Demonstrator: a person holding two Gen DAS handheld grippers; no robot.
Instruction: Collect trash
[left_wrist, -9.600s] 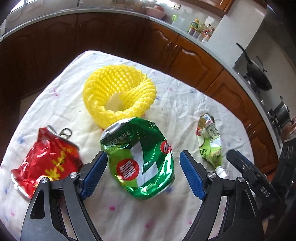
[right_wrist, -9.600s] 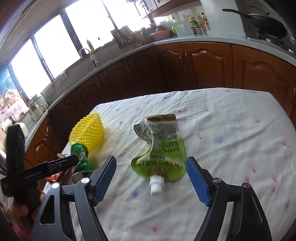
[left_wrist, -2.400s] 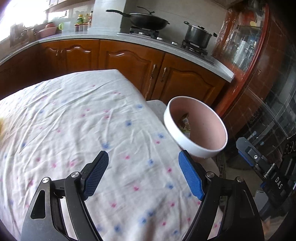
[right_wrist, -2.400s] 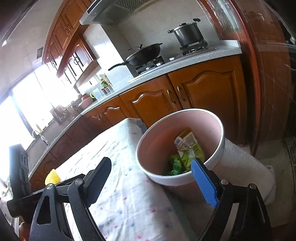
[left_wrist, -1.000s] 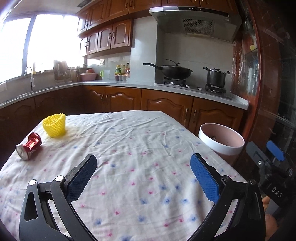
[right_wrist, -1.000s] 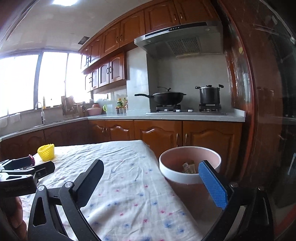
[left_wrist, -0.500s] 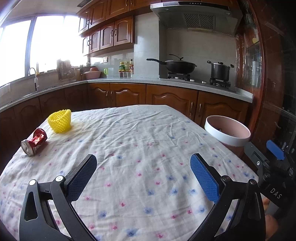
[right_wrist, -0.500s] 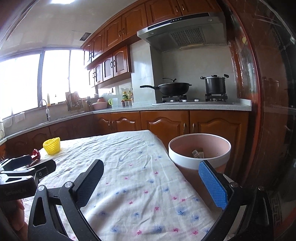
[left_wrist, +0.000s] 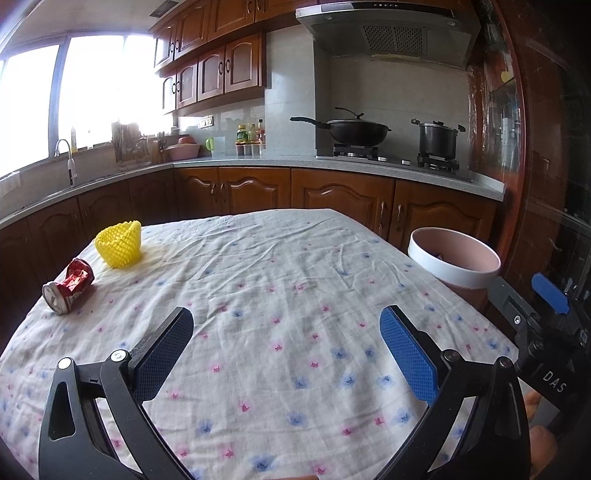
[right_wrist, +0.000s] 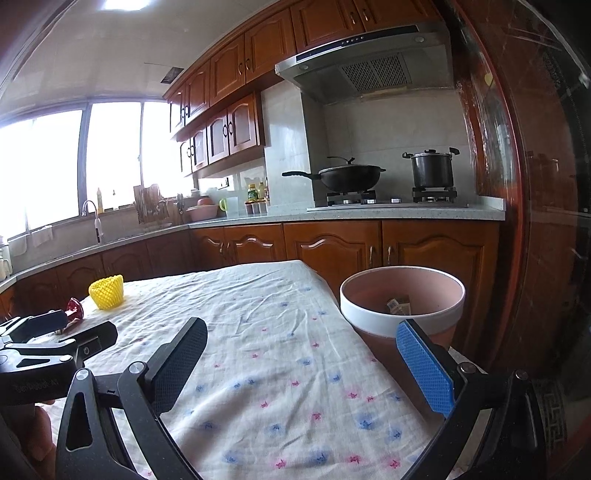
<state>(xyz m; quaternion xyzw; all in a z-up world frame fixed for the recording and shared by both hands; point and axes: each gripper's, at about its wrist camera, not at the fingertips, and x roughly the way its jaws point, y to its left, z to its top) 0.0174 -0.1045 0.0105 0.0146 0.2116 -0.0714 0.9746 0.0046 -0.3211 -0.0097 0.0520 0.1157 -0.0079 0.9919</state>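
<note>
Crushed red can (left_wrist: 68, 286) is lying on its side at the far-left table edge, yellow foam fruit net (left_wrist: 119, 243) upright just beside it; both are yet to be collected. Left gripper (left_wrist: 286, 350) is held spread and empty above the tablecloth (left_wrist: 280, 280), well apart from both. Right gripper (right_wrist: 301, 360) is likewise spread, nothing pinched. Pink bin (right_wrist: 402, 295) is placed off the table's right edge, likely for short drops; a wrapper (right_wrist: 398, 305) is seen inside.

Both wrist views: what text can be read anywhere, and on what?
"DAS": white letters on the right gripper body, left wrist view.
Left gripper body: faint embossed lettering, illegible.
Crushed red can: print blurred.
Packet in pink bin: too small.
</note>
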